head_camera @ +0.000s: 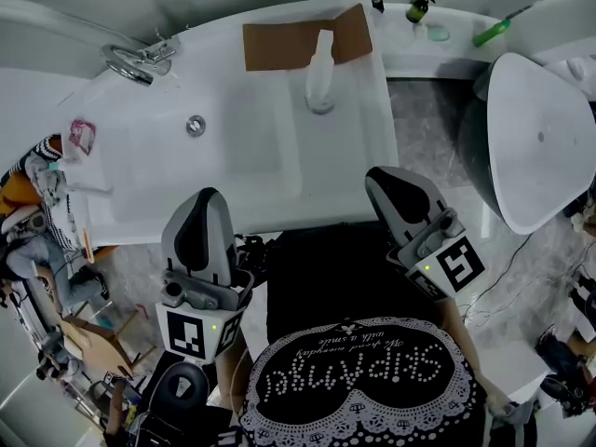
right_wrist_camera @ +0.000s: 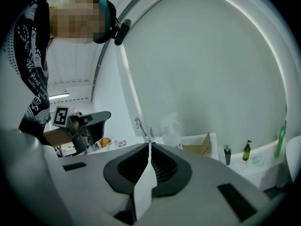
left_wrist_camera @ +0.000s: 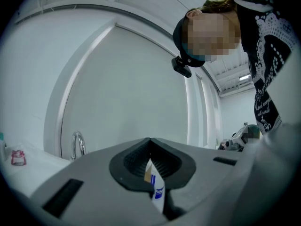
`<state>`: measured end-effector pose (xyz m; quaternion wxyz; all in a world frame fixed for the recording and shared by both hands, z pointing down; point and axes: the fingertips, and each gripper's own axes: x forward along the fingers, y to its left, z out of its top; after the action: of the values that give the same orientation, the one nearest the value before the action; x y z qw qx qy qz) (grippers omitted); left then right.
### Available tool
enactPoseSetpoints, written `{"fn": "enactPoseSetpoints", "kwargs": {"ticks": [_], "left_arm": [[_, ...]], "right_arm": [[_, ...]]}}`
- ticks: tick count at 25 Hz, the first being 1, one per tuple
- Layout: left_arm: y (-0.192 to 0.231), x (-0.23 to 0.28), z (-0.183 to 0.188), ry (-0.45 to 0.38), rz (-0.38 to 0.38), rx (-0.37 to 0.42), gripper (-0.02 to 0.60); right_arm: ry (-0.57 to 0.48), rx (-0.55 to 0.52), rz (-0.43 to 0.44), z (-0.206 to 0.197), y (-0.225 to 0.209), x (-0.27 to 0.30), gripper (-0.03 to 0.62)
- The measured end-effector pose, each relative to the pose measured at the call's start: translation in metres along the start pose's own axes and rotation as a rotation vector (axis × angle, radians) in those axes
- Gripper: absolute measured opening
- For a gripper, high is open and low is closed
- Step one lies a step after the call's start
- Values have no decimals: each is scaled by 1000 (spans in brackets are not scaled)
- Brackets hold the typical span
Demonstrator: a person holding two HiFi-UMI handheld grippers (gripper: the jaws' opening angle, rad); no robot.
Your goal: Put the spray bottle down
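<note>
Head view: spray bottle [head_camera: 320, 80] upright on counter [head_camera: 349, 156], upper centre of frame, beside cardboard [head_camera: 279, 45]; task looks done. Left tongs [head_camera: 205, 203] and right tongs [head_camera: 396, 182] both closed, empty, lower frame, well apart from bottle. Risk: stray forward swing could topple tall bottle.

My right gripper view: fingers [right_wrist_camera: 169, 168] hide the spray bottle's [right_wrist_camera: 170, 124] base; the pump bottle's [right_wrist_camera: 246, 150] label is too small.
</note>
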<state>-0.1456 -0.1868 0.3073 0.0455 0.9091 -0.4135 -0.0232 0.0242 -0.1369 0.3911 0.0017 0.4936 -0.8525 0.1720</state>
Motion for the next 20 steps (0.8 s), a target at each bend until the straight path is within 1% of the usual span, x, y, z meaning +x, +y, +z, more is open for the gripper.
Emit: {"fn": "enactPoseSetpoints", "kwargs": {"ticks": [3, 6, 9, 11, 12, 16, 20], "left_arm": [[0, 0, 4, -13, -1, 5, 5], [2, 0, 7, -21, 6, 16, 5], [4, 1, 11, -40, 5, 25, 5], [6, 0, 9, -26, 18, 26, 5], [7, -1, 8, -21, 24, 26, 5], [6, 1, 11, -42, 19, 23, 5], [7, 0, 7, -21, 29, 23, 5]], "right_arm": [[-5, -20, -19, 4, -2, -1, 28], [-21, -19, -65, 10, -14, -5, 28], [-47, -70, -129, 25, -32, -14, 28], [-42, -94, -152, 33, -37, -18, 28], [-38, -104, -155, 35, -38, -19, 28], [-21, -137, -155, 37, -39, -19, 28], [-17, -163, -153, 40, -41, -18, 28]]}}
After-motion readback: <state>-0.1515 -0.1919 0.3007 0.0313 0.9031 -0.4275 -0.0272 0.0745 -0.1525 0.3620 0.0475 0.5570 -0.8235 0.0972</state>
